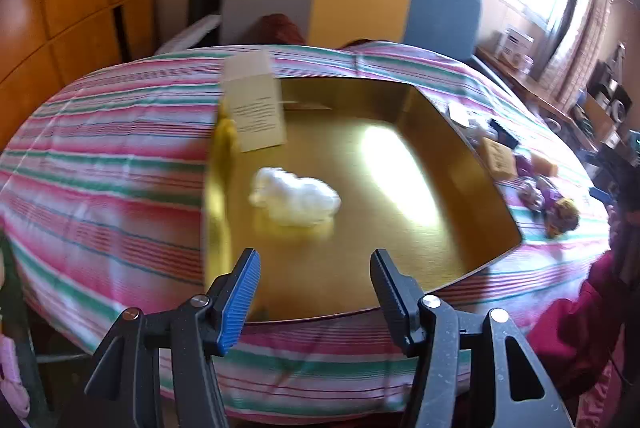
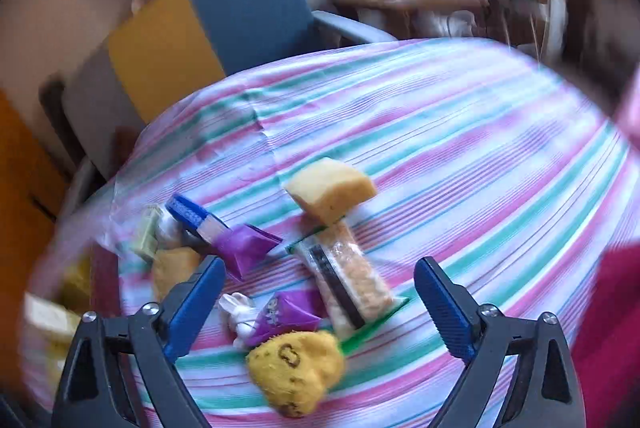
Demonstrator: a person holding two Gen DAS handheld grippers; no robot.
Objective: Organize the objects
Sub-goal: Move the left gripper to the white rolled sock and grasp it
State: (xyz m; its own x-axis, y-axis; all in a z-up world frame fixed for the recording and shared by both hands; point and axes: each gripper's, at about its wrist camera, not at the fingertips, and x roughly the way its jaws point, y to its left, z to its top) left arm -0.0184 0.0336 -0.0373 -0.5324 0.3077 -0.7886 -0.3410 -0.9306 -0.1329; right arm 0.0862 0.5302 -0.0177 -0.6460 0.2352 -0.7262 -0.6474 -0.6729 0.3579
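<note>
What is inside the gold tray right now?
The tray holds a white fluffy wad and a printed card leaning at its far left corner. Whatever lies behind the card is hidden.

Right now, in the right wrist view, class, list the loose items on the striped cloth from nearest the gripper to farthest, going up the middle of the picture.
Yellow plush toy → purple packet beside the white bunny figure → clear snack packet → yellow sponge.

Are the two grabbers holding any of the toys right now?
No. The left gripper is open over the gold tray, and the right gripper is open above the yellow plush. Neither is holding anything.
</note>
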